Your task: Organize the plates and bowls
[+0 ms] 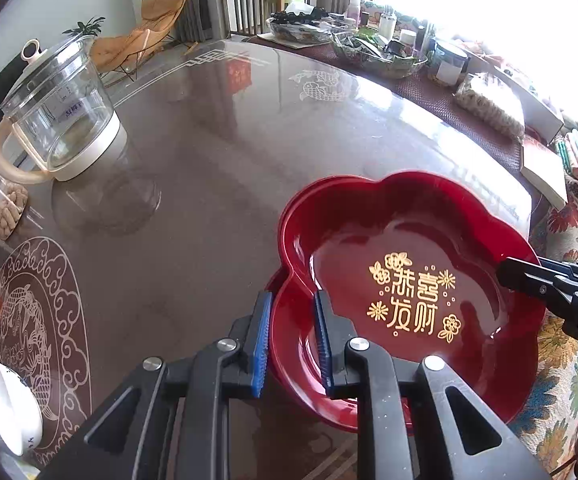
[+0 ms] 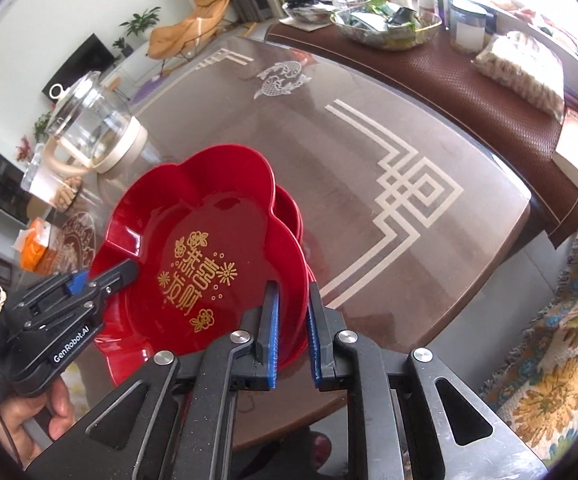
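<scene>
A red flower-shaped plate with gold characters (image 1: 409,292) sits nested on a second red plate (image 1: 289,344) at the table's near edge. It also shows in the right wrist view (image 2: 209,248), with the lower plate's rim (image 2: 289,208) sticking out beyond it. My left gripper (image 1: 291,344) straddles the plates' near-left rim, one blue pad outside and one inside, closed on it. My right gripper (image 2: 292,332) is closed on the opposite rim in the same way. Each gripper shows in the other's view: the right gripper (image 1: 529,280) and the left gripper (image 2: 101,280).
A glass kettle with a cream base (image 1: 65,120) stands at the far left. White bowls (image 1: 5,404) lie at the near left. Glass dishes, jars and bottles (image 1: 377,48) crowd the far side. A patterned sofa cover (image 2: 549,360) lies off the table's right.
</scene>
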